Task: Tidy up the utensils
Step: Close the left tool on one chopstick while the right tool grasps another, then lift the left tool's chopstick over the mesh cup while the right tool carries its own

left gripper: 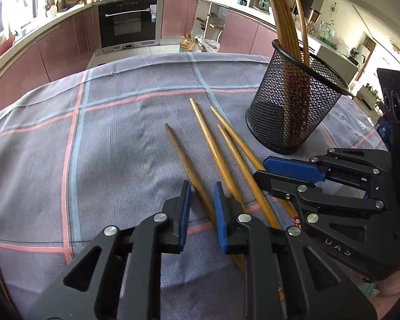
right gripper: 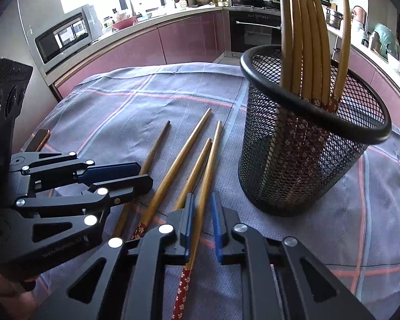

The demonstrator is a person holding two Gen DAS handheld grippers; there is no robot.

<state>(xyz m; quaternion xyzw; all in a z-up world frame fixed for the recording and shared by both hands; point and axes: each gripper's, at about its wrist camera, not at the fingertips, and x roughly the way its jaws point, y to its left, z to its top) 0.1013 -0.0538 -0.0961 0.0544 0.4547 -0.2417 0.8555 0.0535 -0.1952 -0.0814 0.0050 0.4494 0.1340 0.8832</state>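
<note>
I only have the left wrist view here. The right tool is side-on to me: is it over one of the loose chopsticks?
Observer: Yes. The right tool is open, its fingers either side of the rightmost chopstick, the one nearest the mesh holder.
Operator: Clamped?
Observer: No. A gap shows between the chopstick and the right pad.
Operator: Which end is it at?
Observer: The handle end. The red floral band shows just behind the fingers.

Checked tablecloth (left gripper: 106, 138) (grey) carries four chopsticks (left gripper: 213, 149) beside mesh holder (left gripper: 293, 112).
</note>
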